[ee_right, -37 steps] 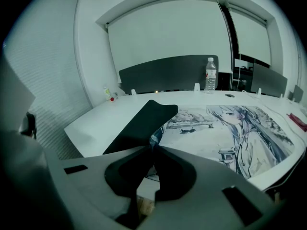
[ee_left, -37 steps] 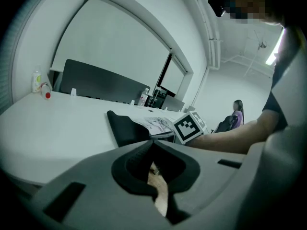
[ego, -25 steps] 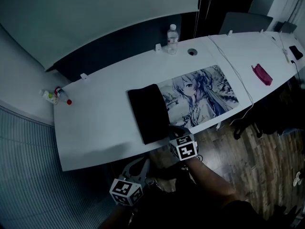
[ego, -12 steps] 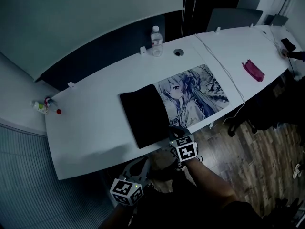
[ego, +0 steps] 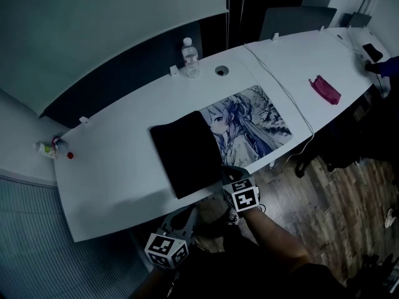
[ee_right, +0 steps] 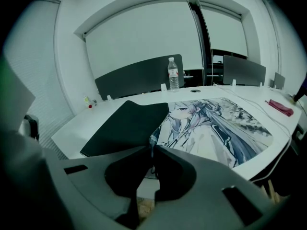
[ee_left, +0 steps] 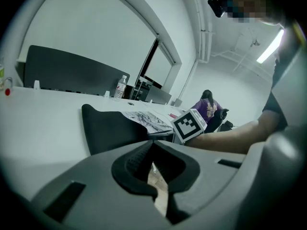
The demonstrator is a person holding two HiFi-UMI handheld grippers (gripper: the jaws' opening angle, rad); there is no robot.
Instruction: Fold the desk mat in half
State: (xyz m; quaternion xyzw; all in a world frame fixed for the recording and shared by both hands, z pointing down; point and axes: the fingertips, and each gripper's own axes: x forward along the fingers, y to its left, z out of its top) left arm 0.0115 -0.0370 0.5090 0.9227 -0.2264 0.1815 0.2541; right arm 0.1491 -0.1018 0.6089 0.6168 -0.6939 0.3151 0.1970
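The desk mat [ego: 252,124] lies print up on the white table [ego: 118,167], its left part folded over so the black underside [ego: 186,151] shows. At the near table edge my right gripper [ego: 228,170] is shut on the flap's front corner. The right gripper view shows the flap [ee_right: 125,123] and print [ee_right: 211,126] meeting at the closed jaws of the right gripper [ee_right: 151,147]. My left gripper [ego: 186,215] hangs below the table edge, off the mat. In its own view the left gripper [ee_left: 149,145] is shut, holding nothing, with only floor behind its jaws.
A water bottle [ego: 189,56] and a cable grommet [ego: 221,71] stand at the far edge. A white cable [ego: 283,91] runs past the mat's right side, near a pink pouch [ego: 325,90]. Small bottles [ego: 48,148] sit far left. Wooden floor [ego: 324,210] lies below.
The head view has drifted, so the table sits lower and further left in frame. The black flap looks slightly wider. Both grippers keep their places.
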